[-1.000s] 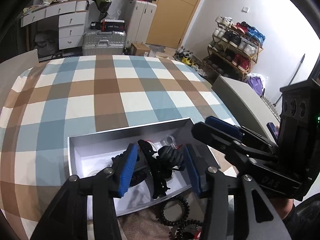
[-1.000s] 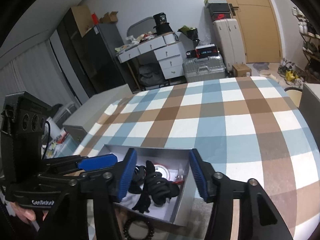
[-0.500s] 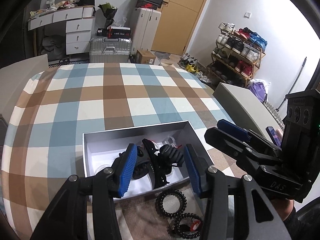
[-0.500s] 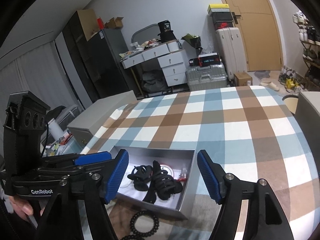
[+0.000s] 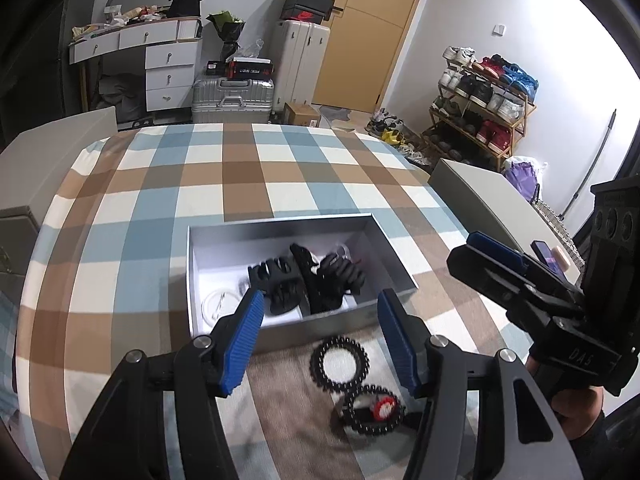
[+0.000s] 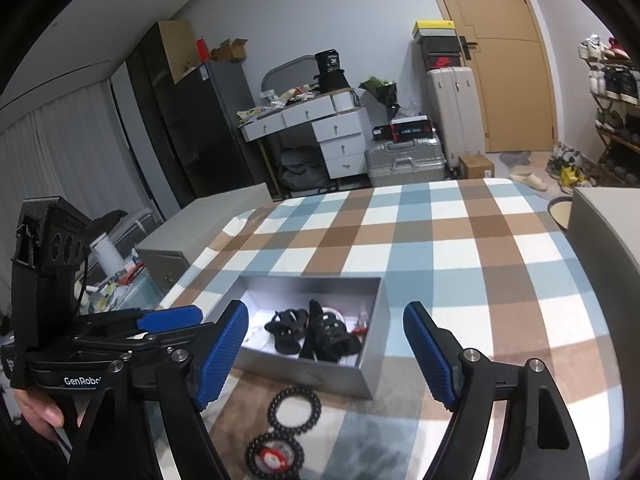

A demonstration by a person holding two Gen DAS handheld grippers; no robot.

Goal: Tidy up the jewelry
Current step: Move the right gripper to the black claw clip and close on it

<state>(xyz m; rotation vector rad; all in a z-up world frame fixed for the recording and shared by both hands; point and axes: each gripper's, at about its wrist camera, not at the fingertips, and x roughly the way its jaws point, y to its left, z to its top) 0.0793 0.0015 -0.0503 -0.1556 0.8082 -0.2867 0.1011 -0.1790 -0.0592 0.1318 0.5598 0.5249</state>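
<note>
A silver open box (image 5: 396, 260) (image 6: 370, 364) sits on the checked tablecloth and holds black hair clips (image 5: 312, 280) (image 6: 316, 332) and a clear round piece (image 5: 218, 306). Two black beaded bracelets lie on the cloth in front of the box: one plain (image 5: 340, 364) (image 6: 295, 404), one around a red-and-white charm (image 5: 372, 410) (image 6: 274, 458). My left gripper (image 5: 320, 336) is open and empty, above the box's near edge. My right gripper (image 6: 326, 352) is open and empty, above the box and bracelets. Each gripper shows in the other's view (image 5: 520, 280) (image 6: 120, 332).
The checked tablecloth (image 5: 240, 176) covers a round table. Grey chair backs or cabinets stand at the left (image 5: 24, 200) and right (image 5: 488, 200) edges. A desk, suitcases, a door and a shoe rack stand far behind.
Both grippers have pulled back and up from the box and opened wider. The bracelets in front of the box have come fully into view.
</note>
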